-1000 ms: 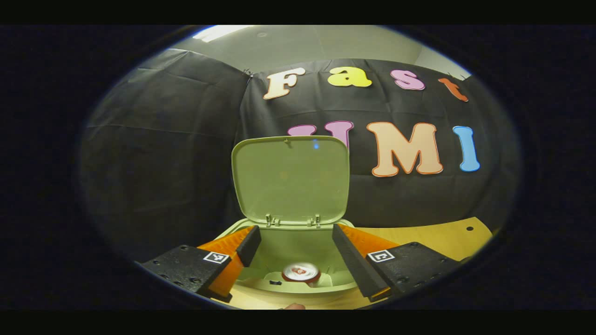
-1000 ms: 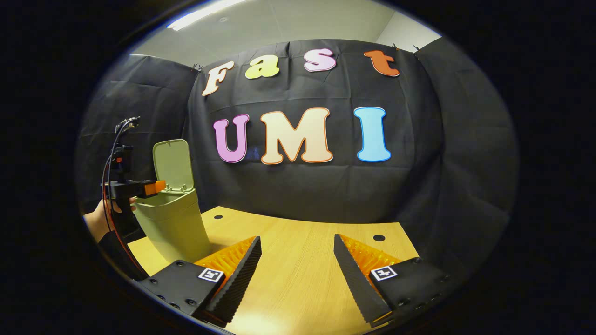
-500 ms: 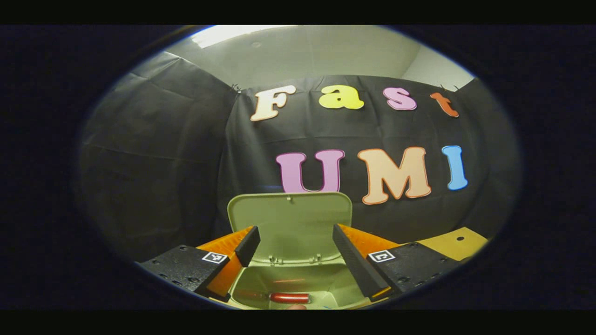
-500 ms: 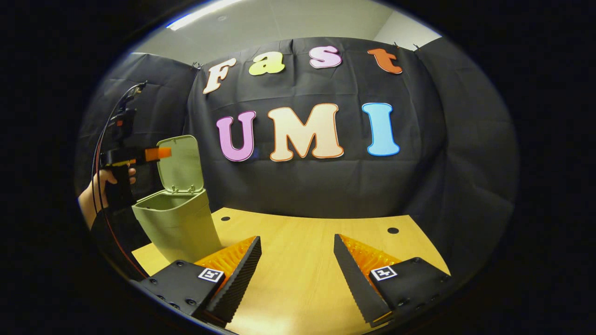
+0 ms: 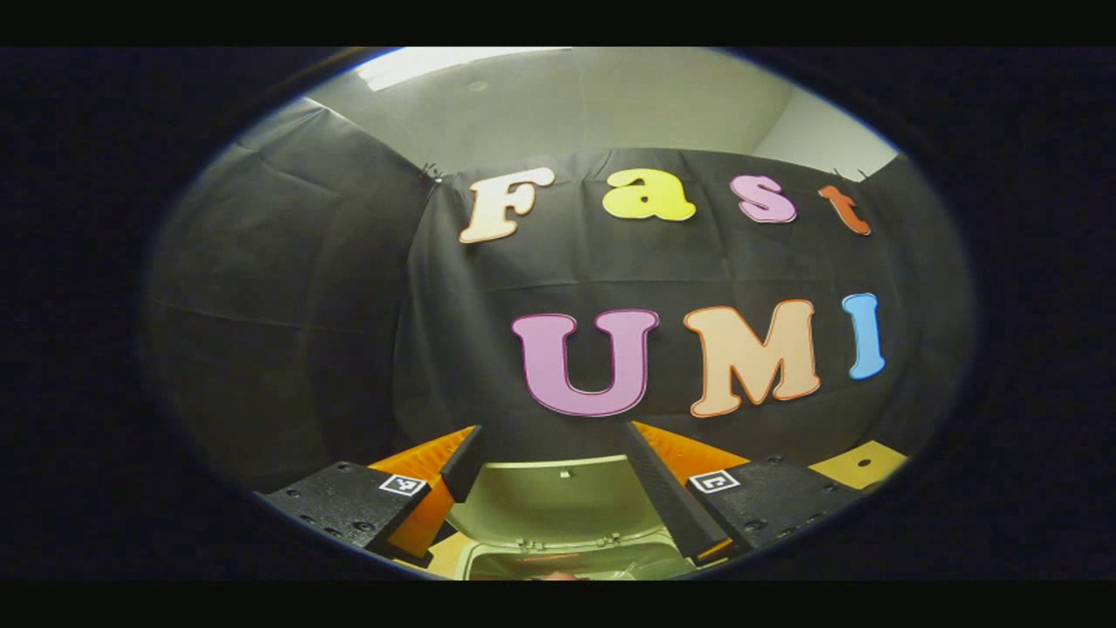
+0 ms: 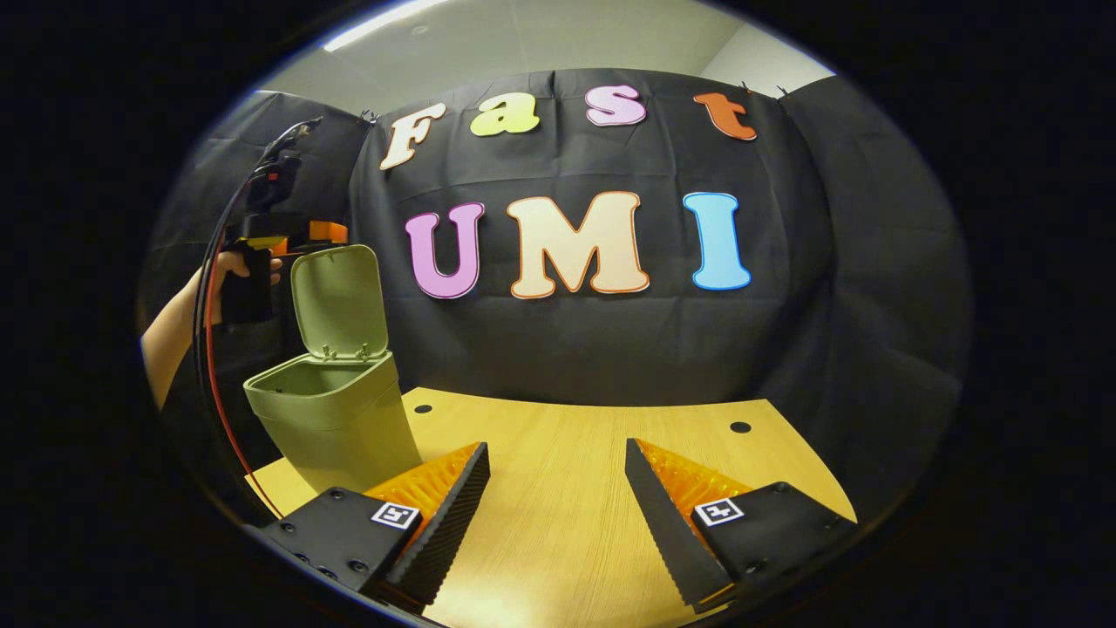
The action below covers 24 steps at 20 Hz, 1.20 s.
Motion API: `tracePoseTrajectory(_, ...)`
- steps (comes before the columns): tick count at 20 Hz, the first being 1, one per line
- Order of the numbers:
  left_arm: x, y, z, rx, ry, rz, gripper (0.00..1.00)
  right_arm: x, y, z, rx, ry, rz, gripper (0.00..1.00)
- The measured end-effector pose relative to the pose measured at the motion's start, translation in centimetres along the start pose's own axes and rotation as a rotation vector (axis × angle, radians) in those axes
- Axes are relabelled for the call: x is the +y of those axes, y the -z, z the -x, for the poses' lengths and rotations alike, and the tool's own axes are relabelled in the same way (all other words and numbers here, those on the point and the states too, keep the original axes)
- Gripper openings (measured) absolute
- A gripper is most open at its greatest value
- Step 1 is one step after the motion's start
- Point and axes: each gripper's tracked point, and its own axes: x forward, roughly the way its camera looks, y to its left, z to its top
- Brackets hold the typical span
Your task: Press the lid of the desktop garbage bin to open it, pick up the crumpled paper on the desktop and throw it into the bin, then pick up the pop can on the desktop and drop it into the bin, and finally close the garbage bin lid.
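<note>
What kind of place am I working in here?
Likely a recording booth in an office room: black cloth wall, a wooden desk with cable holes, a small bin with its lid up, and a plain ceiling above.

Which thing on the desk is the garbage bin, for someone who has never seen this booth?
Start at the light wooden desk in front of the black cloth wall. At its far left corner, as the right gripper view shows it, stands the garbage bin, a pale green tub tapering toward its base. Its hinged lid stands upright and open, with the left gripper held just above it.
</note>
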Motion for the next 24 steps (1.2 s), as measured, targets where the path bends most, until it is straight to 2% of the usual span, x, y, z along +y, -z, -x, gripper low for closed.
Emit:
tracePoseTrajectory(4,0.4,0.4,-1.9,0.038,0.016,0.007,0.92,-0.8,0.5,0.4,0.011,0.026,-0.013,0.98)
tracePoseTrajectory(8,0.0,0.9,-1.5,0.061,0.038,-0.006,0.93,-1.4,0.7,0.2,0.019,0.035,-0.043,0.98)
tracePoseTrajectory(17,-1.3,3.3,5.4,0.110,0.063,0.027,0.94,-0.5,0.0,-0.4,0.007,-0.038,-0.017,0.98)
tracePoseTrajectory(24,-2.0,7.5,9.8,0.146,0.034,0.038,0.94,-1.2,-0.5,-0.4,0.011,-0.098,0.019,0.98)
